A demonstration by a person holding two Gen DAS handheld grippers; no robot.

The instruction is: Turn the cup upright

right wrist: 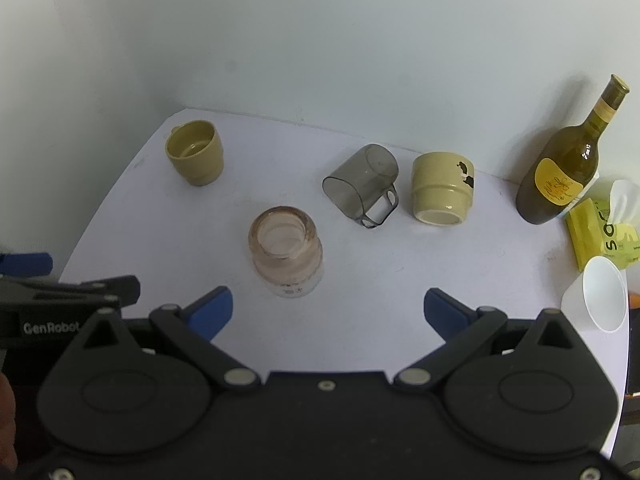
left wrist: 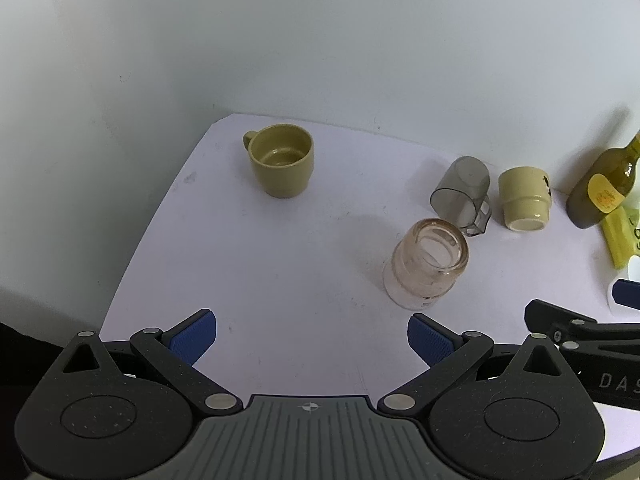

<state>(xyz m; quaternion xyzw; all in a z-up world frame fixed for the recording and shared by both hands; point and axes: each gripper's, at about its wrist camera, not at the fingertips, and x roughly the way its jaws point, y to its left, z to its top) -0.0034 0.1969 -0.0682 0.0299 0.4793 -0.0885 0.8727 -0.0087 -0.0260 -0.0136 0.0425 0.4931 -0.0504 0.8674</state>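
An olive mug [left wrist: 282, 161] [right wrist: 195, 152] stands upright at the table's far left. A clear pinkish glass cup [left wrist: 425, 263] [right wrist: 286, 250] stands mouth down near the middle. A smoky grey clear mug [left wrist: 462, 194] [right wrist: 362, 184] lies on its side beyond it. A cream ceramic cup [left wrist: 525, 198] [right wrist: 442, 188] stands upside down to its right. My left gripper [left wrist: 312, 338] is open and empty near the front edge, left of the glass cup. My right gripper [right wrist: 328, 310] is open and empty, just in front of the glass cup.
A dark olive bottle with a yellow label [right wrist: 568, 164] [left wrist: 604, 184] stands at the far right by the wall. A yellow tissue pack [right wrist: 600, 228] and a white paper cup on its side [right wrist: 602, 298] lie near the right edge. The white table [right wrist: 400, 272] ends at a wall behind.
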